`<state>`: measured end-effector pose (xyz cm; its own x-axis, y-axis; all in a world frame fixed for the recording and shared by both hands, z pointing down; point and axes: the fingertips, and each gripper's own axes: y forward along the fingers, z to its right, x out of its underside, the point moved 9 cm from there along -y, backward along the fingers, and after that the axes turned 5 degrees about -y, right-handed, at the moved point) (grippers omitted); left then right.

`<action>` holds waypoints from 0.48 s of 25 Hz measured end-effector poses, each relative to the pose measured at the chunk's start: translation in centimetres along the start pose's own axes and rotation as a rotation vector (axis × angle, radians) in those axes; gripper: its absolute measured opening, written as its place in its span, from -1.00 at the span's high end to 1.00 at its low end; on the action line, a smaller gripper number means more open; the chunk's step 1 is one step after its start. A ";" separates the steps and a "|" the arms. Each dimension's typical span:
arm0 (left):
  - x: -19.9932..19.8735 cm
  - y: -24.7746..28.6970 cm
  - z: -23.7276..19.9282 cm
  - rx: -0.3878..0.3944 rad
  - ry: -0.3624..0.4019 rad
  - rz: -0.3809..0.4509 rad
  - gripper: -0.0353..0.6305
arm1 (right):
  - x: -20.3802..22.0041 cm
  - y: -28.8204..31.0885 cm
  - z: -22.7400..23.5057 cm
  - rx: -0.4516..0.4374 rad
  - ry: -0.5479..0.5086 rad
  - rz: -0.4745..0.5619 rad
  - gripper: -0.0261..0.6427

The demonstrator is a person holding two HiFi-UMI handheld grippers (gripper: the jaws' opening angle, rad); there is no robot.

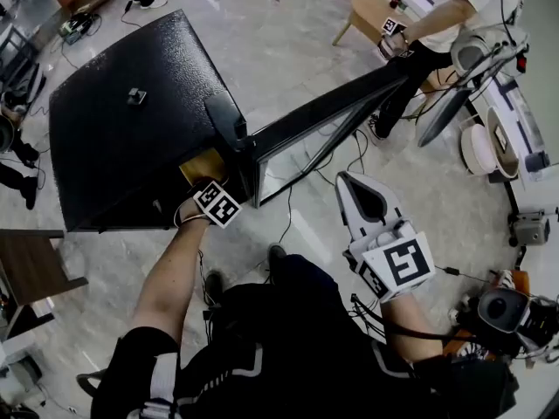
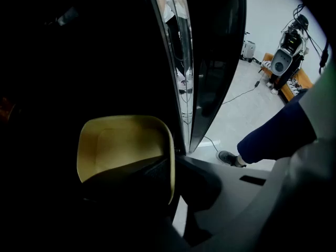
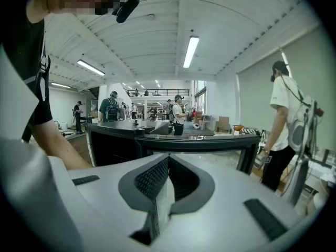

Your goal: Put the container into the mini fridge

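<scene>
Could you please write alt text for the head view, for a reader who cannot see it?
Seen from above, the left gripper holds a yellow container at the opening of a black mini fridge, whose glass door stands wide open. The right gripper, shut and empty, hangs free over the floor to the right.

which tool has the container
The left tool, clamped on the rim of the yellow container at the mini fridge opening; the right tool is shut and empty.
</scene>
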<state>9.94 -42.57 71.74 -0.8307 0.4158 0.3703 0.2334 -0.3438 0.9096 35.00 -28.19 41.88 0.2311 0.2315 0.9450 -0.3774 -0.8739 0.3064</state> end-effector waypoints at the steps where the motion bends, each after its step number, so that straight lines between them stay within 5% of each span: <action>1: -0.1 0.2 0.0 -0.001 0.002 -0.002 0.86 | 0.0 0.0 0.1 -0.003 -0.003 0.001 0.88; 12: -1.1 1.4 -0.5 -0.041 -0.004 -0.022 0.86 | 1.0 0.0 1.5 -0.025 -0.007 -0.019 0.88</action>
<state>10.96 -43.95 72.55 -0.8335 0.4266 0.3512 0.1940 -0.3691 0.9089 36.58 -28.57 42.63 0.2445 0.2450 0.9382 -0.3952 -0.8583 0.3272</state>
